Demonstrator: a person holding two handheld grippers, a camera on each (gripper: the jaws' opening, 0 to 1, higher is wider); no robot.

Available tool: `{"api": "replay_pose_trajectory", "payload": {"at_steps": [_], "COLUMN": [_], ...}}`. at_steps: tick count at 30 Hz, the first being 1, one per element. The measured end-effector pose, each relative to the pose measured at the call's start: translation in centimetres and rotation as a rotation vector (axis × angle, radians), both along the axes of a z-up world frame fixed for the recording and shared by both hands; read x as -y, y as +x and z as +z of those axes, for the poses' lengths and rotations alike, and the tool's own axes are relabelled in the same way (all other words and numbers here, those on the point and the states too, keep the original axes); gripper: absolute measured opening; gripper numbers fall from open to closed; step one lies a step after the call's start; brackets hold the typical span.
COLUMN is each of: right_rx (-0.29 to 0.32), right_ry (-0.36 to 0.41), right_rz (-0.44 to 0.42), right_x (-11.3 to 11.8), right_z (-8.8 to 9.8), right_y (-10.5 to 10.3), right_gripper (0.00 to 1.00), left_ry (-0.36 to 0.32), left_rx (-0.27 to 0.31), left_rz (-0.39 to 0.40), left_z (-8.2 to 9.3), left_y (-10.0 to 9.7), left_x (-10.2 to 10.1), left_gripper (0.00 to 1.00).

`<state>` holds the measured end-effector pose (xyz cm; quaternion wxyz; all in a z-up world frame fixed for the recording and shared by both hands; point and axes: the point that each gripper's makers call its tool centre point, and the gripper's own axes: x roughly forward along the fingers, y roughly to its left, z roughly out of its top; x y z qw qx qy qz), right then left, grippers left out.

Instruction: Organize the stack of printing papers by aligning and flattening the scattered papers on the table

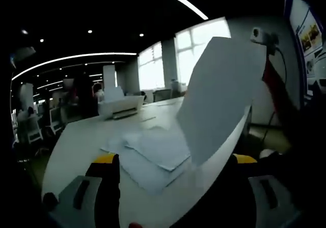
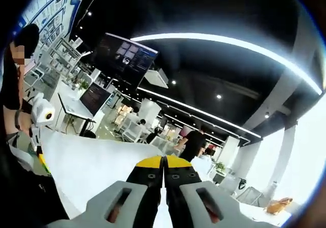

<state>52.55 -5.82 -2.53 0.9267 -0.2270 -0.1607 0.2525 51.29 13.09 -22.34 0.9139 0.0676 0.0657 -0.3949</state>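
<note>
Perhaps three papers (image 1: 153, 154) scattered, one sheet (image 1: 219, 95) raised.

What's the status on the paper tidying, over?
Left gripper open, raised sheet in front of it. Right gripper shut, aimed off the table. Scattered papers still unaligned on table. Printer beyond, clear.

One sheet of paper (image 1: 219, 101) stands lifted off the table (image 1: 76, 141). A loose spread of papers (image 1: 153, 157), at least three overlapping sheets, lies near the table's near edge. One printer (image 1: 121, 106) sits toward the far edge. Two grippers: left gripper (image 1: 175, 162), right gripper (image 2: 163, 162).
</note>
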Motion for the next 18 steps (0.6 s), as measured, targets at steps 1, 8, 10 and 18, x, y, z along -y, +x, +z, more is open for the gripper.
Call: {"api": "replay_pose_trajectory", "payload": {"at_steps": [1,8,10,18], "right_rx": [0.006,0.031,0.039,0.046], "right_ry": [-0.003,-0.029,-0.037,-0.05], "right_rz": [-0.004,-0.028,-0.041,-0.056], "right_x": [-0.06,-0.48,-0.48,-0.74], "right_z": [0.13,0.63,0.71,0.95], "right_y": [-0.02,0.01,0.12,0.28], "right_gripper": [0.0,0.0,0.0,0.0], "left_ry": [-0.001,-0.005,-0.007,-0.019], "left_rx": [0.001,0.002,0.004,0.007], "left_rz": [-0.001,-0.009,-0.012,-0.022], "left_z": [0.01,-0.02,0.02,0.1], "left_y": [-0.01,-0.06,-0.09,-0.14], "left_x": [0.02,0.27,0.37,0.69], "left_gripper": [0.92,0.92,0.92,0.92]}}
